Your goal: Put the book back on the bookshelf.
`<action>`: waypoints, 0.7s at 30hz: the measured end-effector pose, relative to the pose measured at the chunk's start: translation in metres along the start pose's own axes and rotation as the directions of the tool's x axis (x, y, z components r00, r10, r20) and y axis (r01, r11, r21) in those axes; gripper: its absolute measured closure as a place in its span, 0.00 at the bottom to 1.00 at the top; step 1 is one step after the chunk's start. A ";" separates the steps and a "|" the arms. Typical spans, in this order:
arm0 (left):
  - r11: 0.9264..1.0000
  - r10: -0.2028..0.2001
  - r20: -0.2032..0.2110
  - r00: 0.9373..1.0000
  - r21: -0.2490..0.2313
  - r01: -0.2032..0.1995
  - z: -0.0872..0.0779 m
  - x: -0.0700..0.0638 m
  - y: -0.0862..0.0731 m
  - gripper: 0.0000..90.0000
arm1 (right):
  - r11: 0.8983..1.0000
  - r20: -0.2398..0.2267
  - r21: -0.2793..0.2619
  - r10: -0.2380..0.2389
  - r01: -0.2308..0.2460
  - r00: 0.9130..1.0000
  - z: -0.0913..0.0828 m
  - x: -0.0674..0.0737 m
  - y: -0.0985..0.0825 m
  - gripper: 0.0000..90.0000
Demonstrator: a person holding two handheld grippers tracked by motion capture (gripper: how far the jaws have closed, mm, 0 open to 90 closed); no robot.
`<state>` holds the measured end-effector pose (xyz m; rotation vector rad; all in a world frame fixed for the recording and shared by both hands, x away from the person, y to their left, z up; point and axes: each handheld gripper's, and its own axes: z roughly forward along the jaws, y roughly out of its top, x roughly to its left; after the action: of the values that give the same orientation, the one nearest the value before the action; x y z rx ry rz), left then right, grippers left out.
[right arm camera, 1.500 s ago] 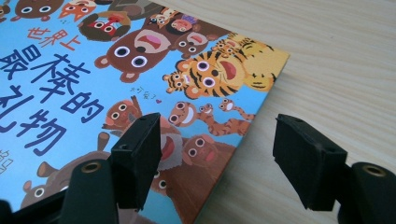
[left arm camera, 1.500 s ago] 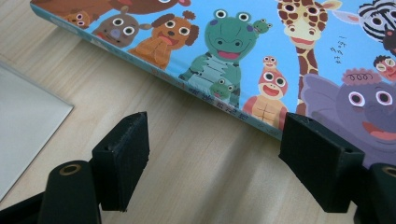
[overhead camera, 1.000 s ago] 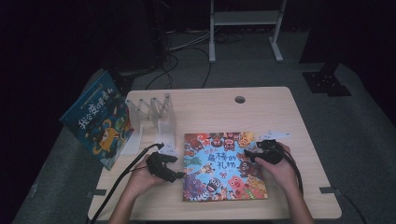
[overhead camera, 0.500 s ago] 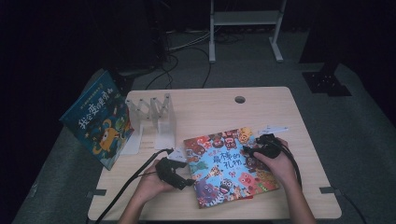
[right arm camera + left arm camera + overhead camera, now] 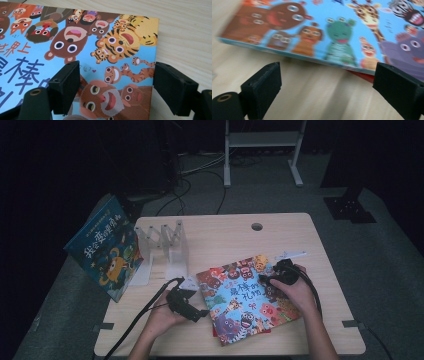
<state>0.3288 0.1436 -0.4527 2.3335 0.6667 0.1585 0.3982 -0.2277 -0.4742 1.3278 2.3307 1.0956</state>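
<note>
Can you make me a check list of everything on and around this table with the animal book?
Surface: pale wooden table with a round hole near its far edge.
Job's things: animal picture book lies flat, turned askew, on something red.
Clutter: clear rack; blue book leaning at the left edge; small white strip.
Grippers: left gripper beside the book's left edge, jaws just opening, nothing between them; right gripper over the book's right part, jaws just opening, its fingers apart.
Cables: one trails from each gripper; more on the floor.
Surroundings: dark room, grey floor, white frame behind.
</note>
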 end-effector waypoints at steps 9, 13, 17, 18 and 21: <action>0.998 -0.060 -0.052 0.997 -0.035 0.058 -0.015 0.018 -0.005 0.08 | 0.998 -0.052 0.011 -0.054 0.055 0.997 0.012 0.010 0.011 0.24; 0.997 -0.076 -0.059 0.995 -0.036 0.073 -0.016 0.022 -0.007 0.08 | 0.997 -0.089 0.008 -0.075 0.076 0.993 0.021 0.020 0.017 0.24; 0.996 -0.088 -0.065 0.994 -0.029 0.086 -0.015 0.026 -0.009 0.08 | 0.995 -0.109 0.013 -0.100 0.102 0.989 0.029 0.031 0.024 0.23; 0.996 -0.090 -0.066 0.994 -0.029 0.088 -0.014 0.027 -0.009 0.08 | 0.994 -0.112 0.015 -0.105 0.107 0.988 0.031 0.034 0.026 0.23; 0.995 -0.102 -0.064 0.993 -0.024 0.101 -0.014 0.029 -0.010 0.08 | 0.992 -0.122 0.017 -0.125 0.128 0.985 0.037 0.042 0.031 0.23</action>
<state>0.3454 0.1730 -0.4513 2.2773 0.8100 0.1945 0.4146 -0.1661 -0.4711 1.1332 2.4838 1.1402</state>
